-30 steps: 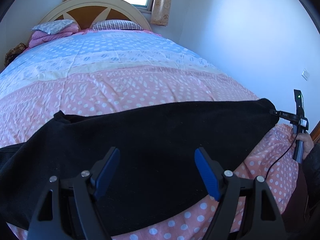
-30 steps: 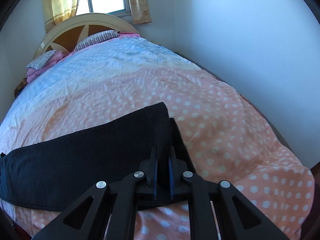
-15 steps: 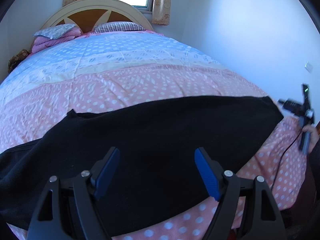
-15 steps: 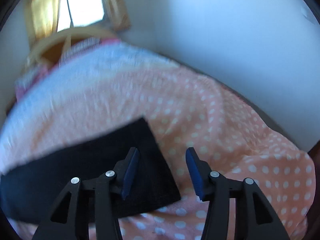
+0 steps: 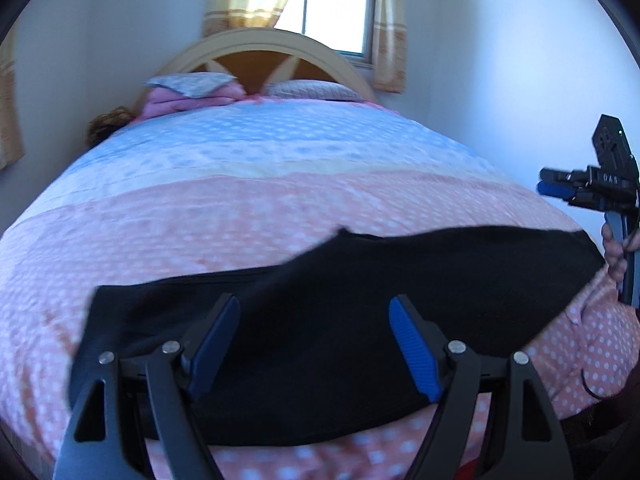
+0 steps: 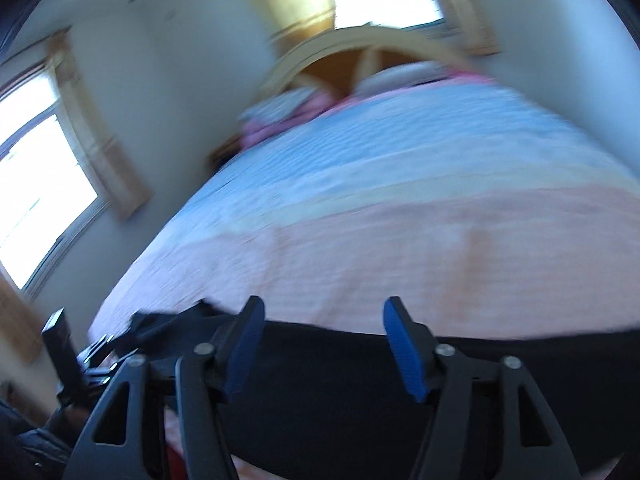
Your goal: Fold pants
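Black pants [image 5: 360, 300] are lying flat across the foot edge of the bed [image 5: 280, 184], both the left gripper [image 5: 316, 344] and right gripper [image 6: 324, 344] hovering with fingers spread and empty; though blur is limiting judgement, each is needing a firm end-grasp before folding.

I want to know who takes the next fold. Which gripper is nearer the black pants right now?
Left. The left gripper hangs open low over the middle of the black pants; the right gripper is raised off their right end, holding nothing.
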Motion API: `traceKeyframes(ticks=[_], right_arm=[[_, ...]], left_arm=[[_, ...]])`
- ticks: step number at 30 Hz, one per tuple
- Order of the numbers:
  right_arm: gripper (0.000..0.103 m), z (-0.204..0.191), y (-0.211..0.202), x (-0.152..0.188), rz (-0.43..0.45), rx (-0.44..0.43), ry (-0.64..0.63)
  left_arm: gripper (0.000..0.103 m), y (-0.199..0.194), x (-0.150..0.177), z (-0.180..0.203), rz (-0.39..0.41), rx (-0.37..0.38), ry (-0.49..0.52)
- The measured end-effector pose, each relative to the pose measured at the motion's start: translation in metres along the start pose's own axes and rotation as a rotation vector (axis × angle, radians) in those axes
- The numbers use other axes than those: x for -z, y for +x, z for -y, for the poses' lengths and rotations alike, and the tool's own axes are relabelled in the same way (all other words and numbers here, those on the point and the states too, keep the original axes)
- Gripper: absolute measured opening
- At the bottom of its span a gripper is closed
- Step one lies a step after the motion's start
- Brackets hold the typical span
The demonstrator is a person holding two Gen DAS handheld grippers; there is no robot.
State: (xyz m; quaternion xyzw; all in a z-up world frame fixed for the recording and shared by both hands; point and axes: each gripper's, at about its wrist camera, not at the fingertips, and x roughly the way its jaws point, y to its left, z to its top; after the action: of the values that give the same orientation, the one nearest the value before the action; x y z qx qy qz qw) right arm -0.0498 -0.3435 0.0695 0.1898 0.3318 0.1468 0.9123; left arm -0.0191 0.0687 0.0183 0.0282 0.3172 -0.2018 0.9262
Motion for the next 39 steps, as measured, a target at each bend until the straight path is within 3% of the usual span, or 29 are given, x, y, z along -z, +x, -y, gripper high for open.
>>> traceKeyframes(ticks=[2, 5, 8, 11, 16, 18, 19, 20, 21, 23, 28, 31, 32, 36, 38, 39], right_arm=[[0.047, -0.038, 0.049, -0.005, -0.085, -0.109, -0.049], [0.047, -0.092, 0.111, -0.004, -0.181, -0.206, -0.132], [0.047, -0.121, 0.153, 0.004, -0.250, -0.227, -0.179], [0.047, -0.131, 0.184, 0.009, -0.333, -0.213, -0.191], [0.047, -0.130, 0.201, 0.015, -0.396, -0.204, -0.229], [0.047, -0.125, 0.196, 0.012, -0.400, -0.199, -0.226], [0.047, -0.124, 0.192, 0.010, -0.399, -0.196, -0.223], [0.047, -0.124, 0.192, 0.010, -0.399, -0.192, -0.222], [0.047, -0.122, 0.190, 0.009, -0.397, -0.185, -0.222], [0.047, -0.122, 0.188, 0.011, -0.391, -0.176, -0.237], [0.047, -0.119, 0.187, 0.021, -0.382, -0.184, -0.249], [0.047, -0.120, 0.191, 0.025, -0.392, -0.173, -0.269], [0.047, -0.122, 0.191, 0.024, -0.390, -0.170, -0.279], [0.047, -0.130, 0.200, 0.019, -0.395, -0.145, -0.343], [0.047, -0.134, 0.208, 0.020, -0.419, -0.163, -0.362], [0.047, -0.138, 0.211, 0.022, -0.422, -0.179, -0.379]], left_arm=[[0.080, -0.012, -0.001, -0.033, 0.014, -0.080, -0.048], [0.080, -0.028, -0.002, -0.083, 0.018, -0.153, -0.128], [0.089, -0.030, -0.001, -0.133, -0.011, -0.142, -0.231], [0.090, -0.009, 0.001, -0.165, -0.064, -0.117, -0.332], [0.088, 0.027, 0.010, -0.173, -0.155, -0.031, -0.373], [0.075, 0.042, 0.010, -0.166, -0.197, 0.029, -0.367], [0.057, 0.044, 0.009, -0.164, -0.208, 0.064, -0.362], [0.053, 0.048, 0.007, -0.159, -0.223, 0.076, -0.347], [0.053, 0.049, 0.005, -0.153, -0.215, 0.048, -0.309], [0.040, 0.044, 0.001, -0.146, -0.191, 0.020, -0.248], [0.037, 0.043, -0.006, -0.148, -0.180, 0.091, -0.262], [0.044, 0.053, -0.004, -0.149, -0.203, 0.103, -0.284], [0.049, 0.056, -0.004, -0.151, -0.208, 0.113, -0.303], [0.050, 0.057, -0.002, -0.157, -0.174, 0.152, -0.412], [0.025, 0.055, -0.003, -0.155, -0.149, 0.147, -0.426], [0.025, 0.054, -0.004, -0.153, -0.143, 0.142, -0.422]])
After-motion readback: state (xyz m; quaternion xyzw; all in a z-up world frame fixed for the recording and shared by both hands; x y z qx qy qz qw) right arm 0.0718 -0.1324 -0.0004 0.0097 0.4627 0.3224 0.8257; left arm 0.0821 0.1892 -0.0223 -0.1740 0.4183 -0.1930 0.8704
